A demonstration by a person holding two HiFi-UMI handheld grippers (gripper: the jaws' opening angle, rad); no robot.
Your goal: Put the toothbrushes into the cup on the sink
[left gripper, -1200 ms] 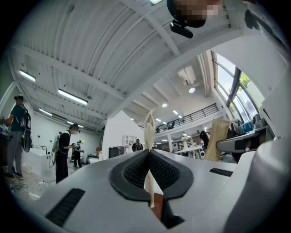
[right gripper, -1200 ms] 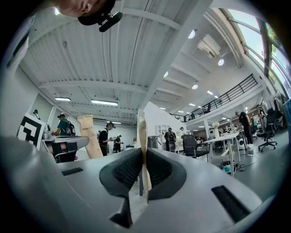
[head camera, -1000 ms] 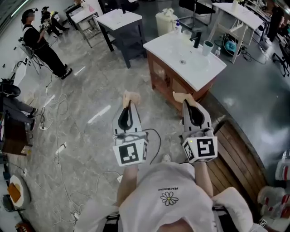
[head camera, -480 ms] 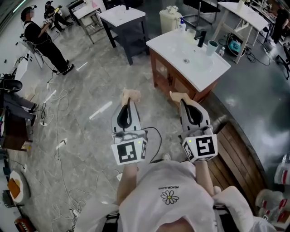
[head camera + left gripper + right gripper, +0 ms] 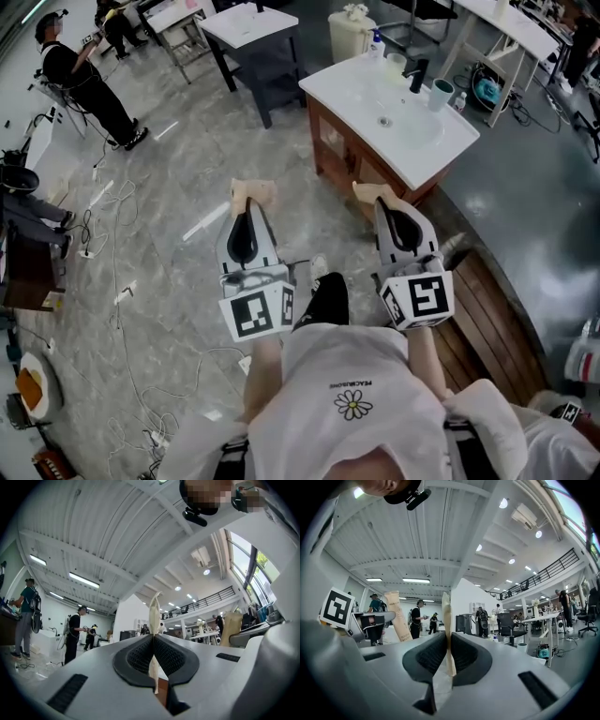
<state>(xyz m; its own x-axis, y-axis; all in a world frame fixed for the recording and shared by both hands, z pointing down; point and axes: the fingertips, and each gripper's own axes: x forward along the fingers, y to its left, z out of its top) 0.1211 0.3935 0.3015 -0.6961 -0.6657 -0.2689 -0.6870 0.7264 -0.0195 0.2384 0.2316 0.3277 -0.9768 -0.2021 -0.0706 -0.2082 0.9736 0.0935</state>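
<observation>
Left gripper (image 5: pixel 153 641) is clamped on a paper-wrapped toothbrush (image 5: pixel 154 609); right gripper (image 5: pixel 448 644) pinches a second wrapped toothbrush (image 5: pixel 446 611); both are held above the floor before the white sink (image 5: pixel 352 89), where the teal cup (image 5: pixel 440 95) stands beside the black tap (image 5: pixel 418 75)

A grey marble floor (image 5: pixel 187 141), strewn with cables (image 5: pixel 117 258), stretches to a white-topped table (image 5: pixel 246 21) far left; strip lights (image 5: pixel 84 580) overhead.

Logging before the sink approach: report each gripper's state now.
Left gripper: closed on a wrapped toothbrush.
Right gripper: closed on a second wrapped toothbrush.
</observation>
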